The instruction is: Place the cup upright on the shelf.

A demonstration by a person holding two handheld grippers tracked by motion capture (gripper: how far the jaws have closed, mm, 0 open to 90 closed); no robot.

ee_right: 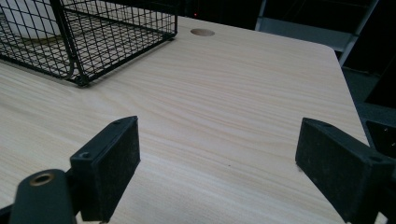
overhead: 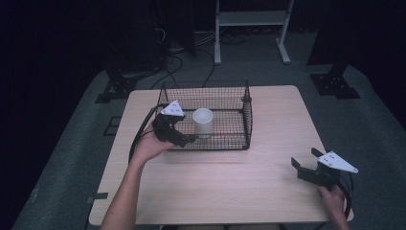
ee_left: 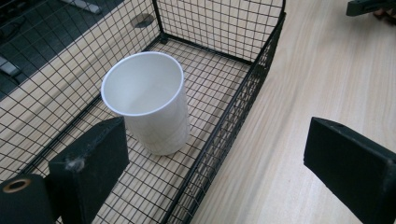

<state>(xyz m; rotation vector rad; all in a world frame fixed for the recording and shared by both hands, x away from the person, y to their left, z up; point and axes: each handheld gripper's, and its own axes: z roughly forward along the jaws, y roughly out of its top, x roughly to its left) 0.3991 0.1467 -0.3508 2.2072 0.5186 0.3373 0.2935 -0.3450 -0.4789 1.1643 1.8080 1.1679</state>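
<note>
Standing upright in wire basket (overhead: 239, 103): white cup (overhead: 203, 122); both grippers' jaws spread, empty.

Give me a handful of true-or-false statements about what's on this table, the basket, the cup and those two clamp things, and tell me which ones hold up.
1. The white cup stands upright inside the wire basket. True.
2. The left gripper is clamped on the cup. False: its jaws are wide open, one inside the basket beside the cup, one outside the wall.
3. The right gripper holds nothing. True: its jaws are open over the bare table.
4. The cup is full of liquid. False: it looks empty.
5. The basket has a lid on it. False: its top is open.
</note>
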